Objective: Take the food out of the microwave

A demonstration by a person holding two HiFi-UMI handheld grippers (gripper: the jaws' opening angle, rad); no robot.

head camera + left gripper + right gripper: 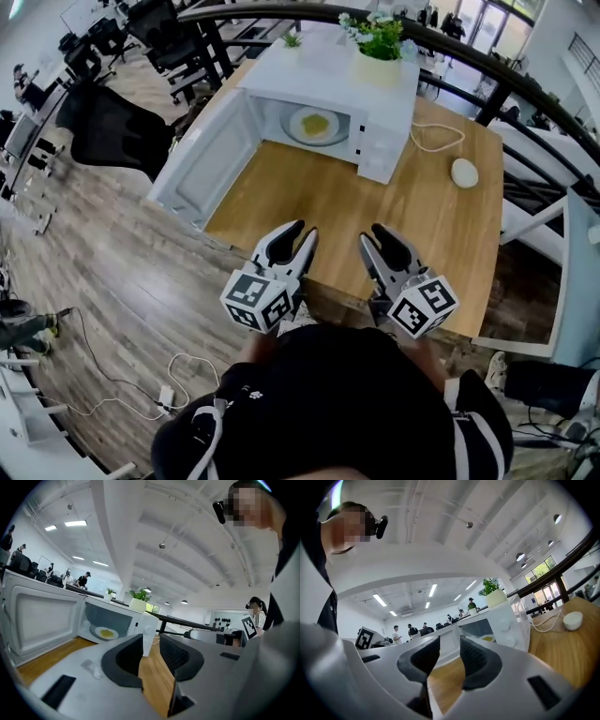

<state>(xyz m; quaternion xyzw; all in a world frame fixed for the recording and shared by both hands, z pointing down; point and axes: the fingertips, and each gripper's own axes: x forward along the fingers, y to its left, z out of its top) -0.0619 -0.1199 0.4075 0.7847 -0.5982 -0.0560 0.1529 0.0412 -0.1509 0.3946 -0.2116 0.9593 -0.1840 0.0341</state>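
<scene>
Microwave point(384, 108) sits at the far side of the wooden table point(422, 216) with its door point(202, 155) swung fully open to the left. Inside, a pale plate point(315, 125) lies flat on the cavity floor and carries a yellow portion of food point(317, 122); neither has been taken out. Left claw point(305, 232) and right claw point(372, 236) hang side by side over the near table edge, both pointing level toward the microwave and well apart from it. Left claw: jaws part-way open with a narrow gap; only table surface shows between the pads, nothing gripped. Right claw: jaws likewise apart by a modest gap, nothing between them. A potted plant point(380, 42) stands on top of the microwave. To the right of the microwave, a looped white cable point(437, 139) and a white oval object point(463, 172) lie on the table. Wood-plank floor point(122, 272) on the left, with office chairs beyond.
</scene>
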